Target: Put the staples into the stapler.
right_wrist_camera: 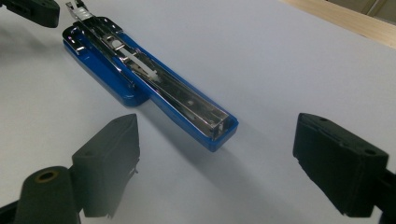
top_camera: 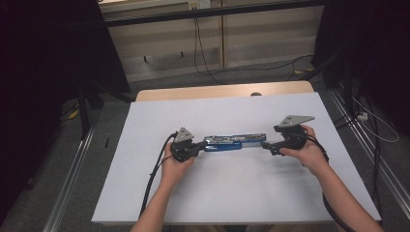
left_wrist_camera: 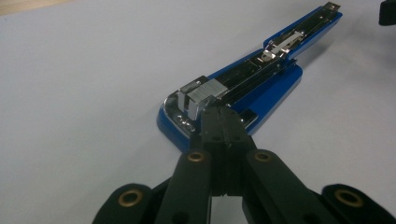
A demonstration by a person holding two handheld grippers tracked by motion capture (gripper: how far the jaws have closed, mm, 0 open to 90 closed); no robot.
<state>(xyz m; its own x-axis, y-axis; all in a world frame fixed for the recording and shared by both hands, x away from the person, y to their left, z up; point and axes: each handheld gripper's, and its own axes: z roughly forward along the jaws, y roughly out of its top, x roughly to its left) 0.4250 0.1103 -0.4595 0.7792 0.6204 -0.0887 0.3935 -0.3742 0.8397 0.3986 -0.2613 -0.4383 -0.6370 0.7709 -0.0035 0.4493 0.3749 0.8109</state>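
A blue stapler [top_camera: 234, 141] lies swung open flat on the white table top [top_camera: 232, 193], its chrome magazine facing up. My left gripper [top_camera: 196, 146] is shut, and in the left gripper view its tips [left_wrist_camera: 223, 122] press against the stapler's [left_wrist_camera: 275, 79] near end, just behind a block of staples [left_wrist_camera: 201, 95] in the magazine. I cannot tell whether anything is pinched between the jaws. My right gripper [top_camera: 267, 146] is open at the other end. In the right gripper view [right_wrist_camera: 217, 154] its jaws stand wide apart on either side of the stapler's [right_wrist_camera: 140, 74] blue tip, touching nothing.
The white sheet covers a wooden table whose bare edge [top_camera: 217, 91] shows at the back. Black cables [top_camera: 203, 58] run over the floor beyond it, and dark curtains [top_camera: 48, 58] hang left and right. Metal rails [top_camera: 72, 169] flank the table.
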